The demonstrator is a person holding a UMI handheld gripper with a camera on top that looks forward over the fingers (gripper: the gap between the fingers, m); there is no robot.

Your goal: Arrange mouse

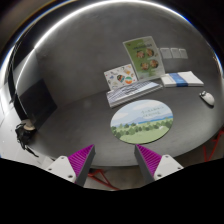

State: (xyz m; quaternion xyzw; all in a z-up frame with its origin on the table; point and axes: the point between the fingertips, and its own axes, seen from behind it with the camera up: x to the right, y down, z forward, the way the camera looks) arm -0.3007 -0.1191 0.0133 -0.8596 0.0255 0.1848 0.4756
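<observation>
Purple pads on the gripper are sitting nearest my view, and I am seeing them standing wide apart with nothing between them. Just ahead of the fingers a round mousepad printed with a landscape is lying flat on the dark counter. Beyond it, papers and an upright green leaflet are resting, with a small blue-edged booklet further right.

I am looking for the mouse, and it is lying well to the right of the fingers and beyond them, apart from the mousepad, near the booklet. It is showing small and pale, so I cannot tell its buttons or cable. Its long axis seems to be running from near-left to far-right; which end is the front I cannot tell.

I am judging it as light, rigid and smooth-shelled, likely to slip if pinched on its curved top. I would be taking it across the narrow waist, fingers on the two flat sides, square to its long axis, squeezing gently.
</observation>
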